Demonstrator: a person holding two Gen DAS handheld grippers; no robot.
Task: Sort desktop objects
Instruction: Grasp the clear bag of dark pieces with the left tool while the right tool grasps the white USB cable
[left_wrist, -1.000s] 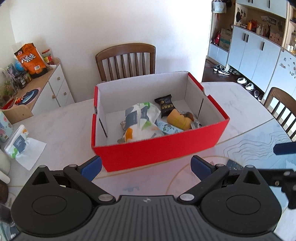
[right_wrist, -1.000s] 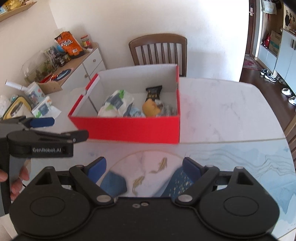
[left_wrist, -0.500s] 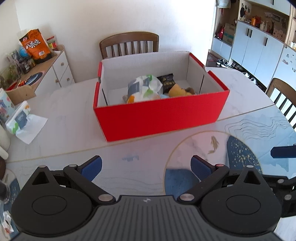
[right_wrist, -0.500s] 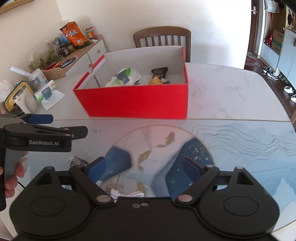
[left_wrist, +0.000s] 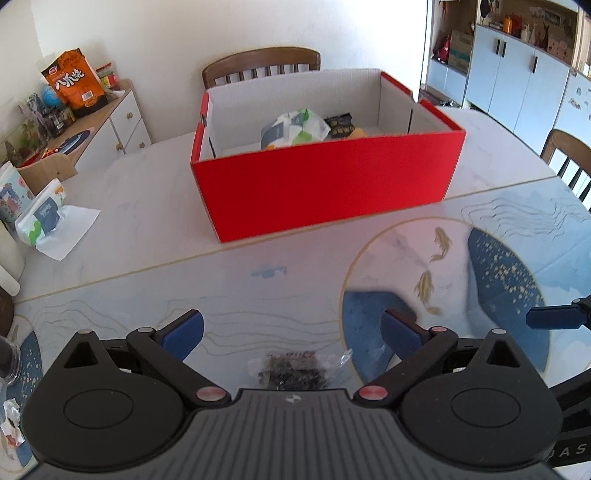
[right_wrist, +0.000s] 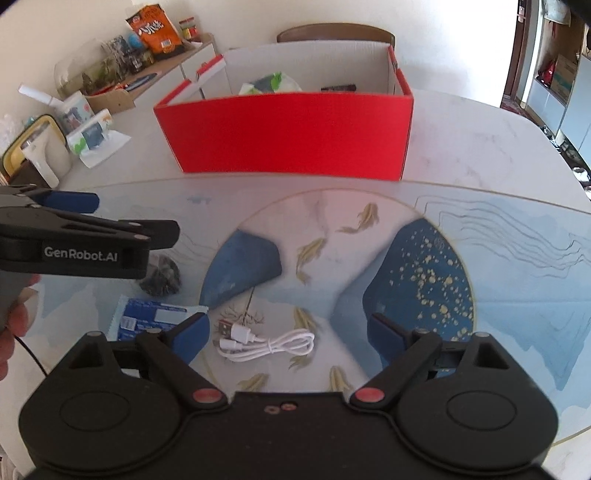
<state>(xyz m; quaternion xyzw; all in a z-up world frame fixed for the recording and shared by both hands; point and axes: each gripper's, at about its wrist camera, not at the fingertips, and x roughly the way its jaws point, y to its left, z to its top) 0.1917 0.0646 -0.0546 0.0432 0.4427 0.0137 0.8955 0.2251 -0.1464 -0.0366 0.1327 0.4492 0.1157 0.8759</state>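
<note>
Red cardboard box (left_wrist: 325, 192) sits across the tabletop (left_wrist: 140, 206) from me, already holding a white-and-green packet (left_wrist: 291, 127) and a dark snack pack (left_wrist: 340, 125), so I judge the sorting is partway through and I am between picks. My left tool (left_wrist: 291, 330) is spread wide and empty, hovering just above a dark crinkly packet (left_wrist: 291, 371) that lies between its fingers; my right tool (right_wrist: 288, 332) is likewise wide and empty, over a coiled white USB cable (right_wrist: 266, 341). A blue wrapper (right_wrist: 147, 319) lies just left of the cable, near the dark packet. Next, I reckon, each tool must drop and close on its item, then carry it over the box's near wall. The cable's loose loops may slip from a pinch. A tissue pack (left_wrist: 40, 218) sits off to the left, well apart, and nothing blocks the way to the box.
</note>
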